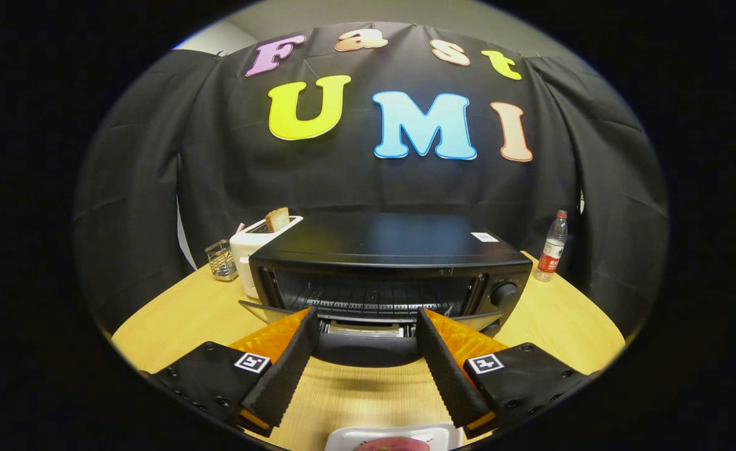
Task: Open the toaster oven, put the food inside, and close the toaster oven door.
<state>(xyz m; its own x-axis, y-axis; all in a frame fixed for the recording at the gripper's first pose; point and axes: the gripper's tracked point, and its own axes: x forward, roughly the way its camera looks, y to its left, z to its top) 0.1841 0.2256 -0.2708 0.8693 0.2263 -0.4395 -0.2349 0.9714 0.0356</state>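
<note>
The black toaster oven (380, 263) stands on the wooden table just beyond my fingers. Its door (368, 341) is folded down flat toward me, so the wire rack (368, 299) and the dark cavity show. My gripper (364, 326) is open, its two black ribbed fingers (286, 366) spread wide on either side of the lowered door's front edge, with nothing held. Below the fingers, close to me, a white plate (393, 435) carries a pinkish piece of food (393, 445), partly cut off.
A white pop-up toaster (258, 247) with a slice of bread (277, 219) stands left of the oven, with a small wire holder (220, 258) beside it. A water bottle (552, 245) stands at the back right. Bare wooden table (173, 326) lies on both sides.
</note>
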